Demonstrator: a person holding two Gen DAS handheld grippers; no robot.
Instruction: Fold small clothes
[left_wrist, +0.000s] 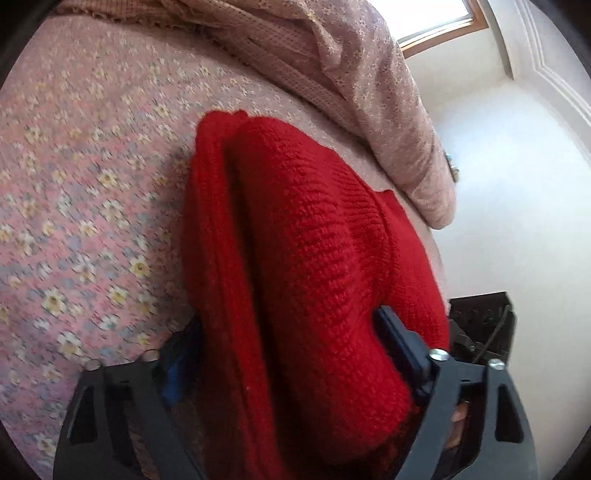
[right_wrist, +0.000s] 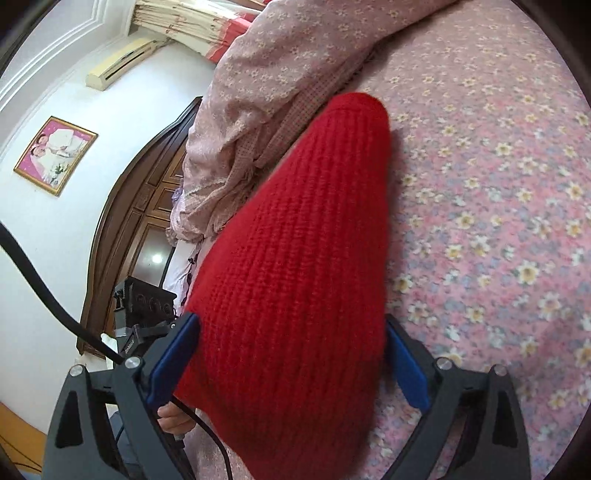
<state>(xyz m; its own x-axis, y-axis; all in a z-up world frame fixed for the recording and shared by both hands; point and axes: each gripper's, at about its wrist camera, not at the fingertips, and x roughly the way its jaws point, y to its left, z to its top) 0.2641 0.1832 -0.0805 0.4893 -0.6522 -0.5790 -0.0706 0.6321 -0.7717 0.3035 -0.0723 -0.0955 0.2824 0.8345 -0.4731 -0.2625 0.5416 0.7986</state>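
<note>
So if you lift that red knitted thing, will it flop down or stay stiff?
Probably flop: the red knitted garment already sags in soft folds between the left gripper's fingers. Its chunky ribbed knit looks grippy, so it likely won't slip. It seems bulky but fairly light, bulging over the flowered bedsheet.

A heaped pink quilt (right_wrist: 258, 92) walls one side; the flowered bedsheet (right_wrist: 498, 184) lies open.

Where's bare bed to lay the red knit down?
Free: pink floral bedspread right of the red knitted garment in the right wrist view, left of it in the left wrist view. Crowded: bunched pink floral quilt beyond the knit.
</note>
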